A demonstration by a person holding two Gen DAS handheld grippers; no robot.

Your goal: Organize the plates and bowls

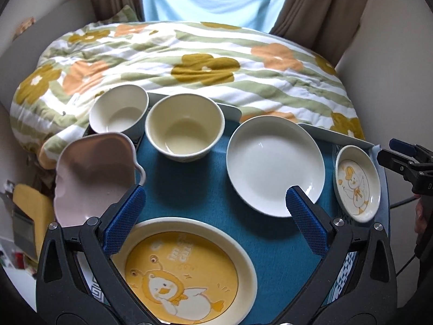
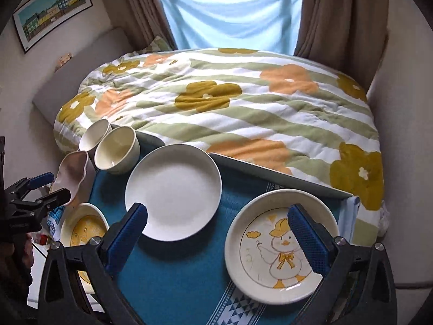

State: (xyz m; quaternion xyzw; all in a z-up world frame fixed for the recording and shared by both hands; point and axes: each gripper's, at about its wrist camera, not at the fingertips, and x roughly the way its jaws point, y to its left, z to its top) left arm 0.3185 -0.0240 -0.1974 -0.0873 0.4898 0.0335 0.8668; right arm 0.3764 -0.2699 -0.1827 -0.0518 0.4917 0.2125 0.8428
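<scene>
Both jaws stand wide and hold nothing. Left gripper (image 1: 213, 205) hangs above the big yellow duck plate (image 1: 189, 268); the white plate (image 1: 274, 168) lies at 1 o'clock, two bowls (image 1: 185, 127) at 11 o'clock. Right gripper (image 2: 217, 223) should take the small duck plate (image 2: 281, 246) by its rim, gently, keeping it level.

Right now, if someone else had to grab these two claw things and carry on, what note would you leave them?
Left gripper: open, empty, above the yellow duck plate.
Right gripper: open, empty, above the small duck dish.
White plate, cream bowl, white bowl and pink dish all sit apart on the blue cloth.
Done: nothing stacked.
Left: group the plates and the bowls.
</scene>
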